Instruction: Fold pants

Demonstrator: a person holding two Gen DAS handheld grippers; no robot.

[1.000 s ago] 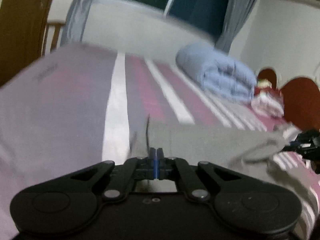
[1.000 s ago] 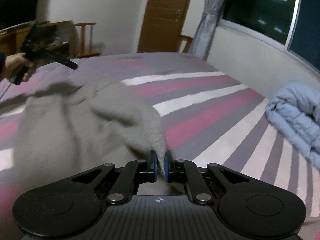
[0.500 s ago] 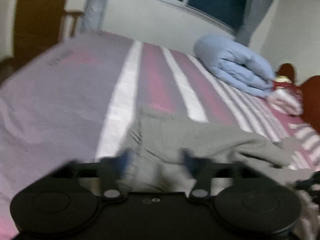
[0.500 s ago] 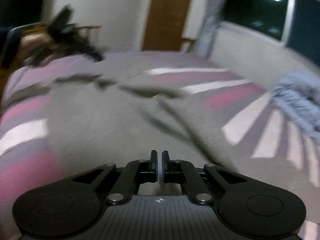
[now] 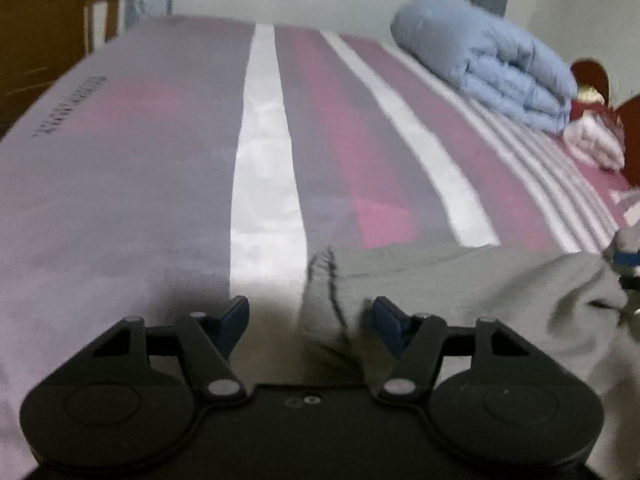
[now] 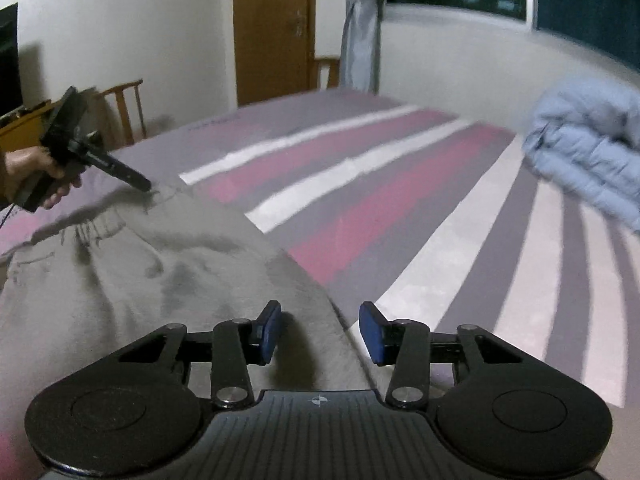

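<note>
Both grippers hold nothing: left gripper [image 5: 306,320] is closing, right gripper [image 6: 319,334] is opening, grey pants [image 6: 160,272] under each. They're sprawled on the striped bed [image 6: 400,216]. Looks soft, floppy, light; I'd pinch the waistband corners. Sheet's dark print [image 5: 72,106] is too blurry to read.

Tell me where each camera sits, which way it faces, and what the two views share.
Left wrist: rides the left gripper, jaws closing, looking along the striped purple bedsheet over the grey fleece pants.
Right wrist: rides the right gripper, jaws opening, pads clear of the pants, facing the brown wooden door; a hand shows.
Shared: pants, sheet, rolled pale-blue quilt.
</note>
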